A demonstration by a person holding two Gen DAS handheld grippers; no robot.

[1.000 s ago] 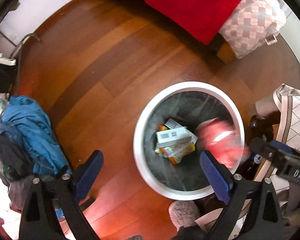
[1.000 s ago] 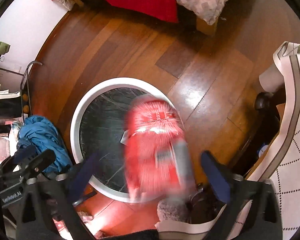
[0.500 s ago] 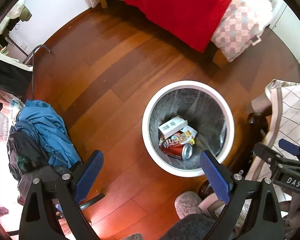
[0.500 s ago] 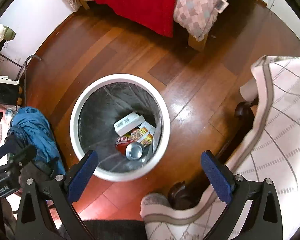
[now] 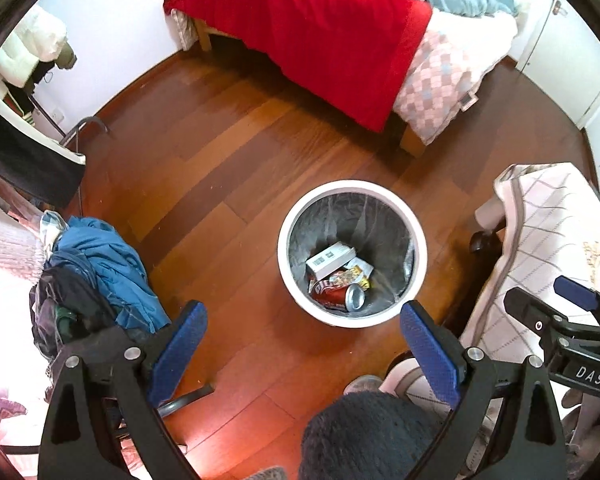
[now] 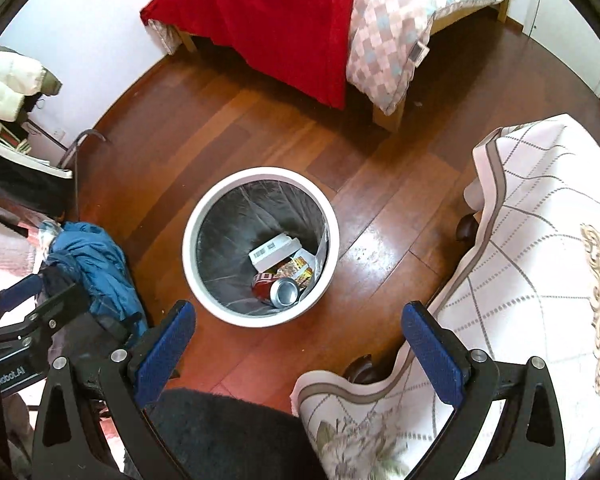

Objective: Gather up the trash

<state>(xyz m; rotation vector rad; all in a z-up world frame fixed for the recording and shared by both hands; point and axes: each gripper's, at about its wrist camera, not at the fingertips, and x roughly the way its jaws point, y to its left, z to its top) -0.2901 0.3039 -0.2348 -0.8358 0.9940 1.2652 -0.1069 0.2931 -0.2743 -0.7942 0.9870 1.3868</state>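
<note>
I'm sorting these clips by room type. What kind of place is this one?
Most likely a bedroom in a home. A bed with a red blanket stands by the wall, clothes are piled on the wooden floor, and a white trash bin holds household waste.

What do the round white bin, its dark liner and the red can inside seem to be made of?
Round white bin: likely plastic; smooth, matte, even rim. Dark grey liner: thin plastic film; wrinkled, with glossy creases. Red drink can: metal, probably aluminium; its bare silver end shines. Both the left gripper and the right gripper are open and empty.
</note>
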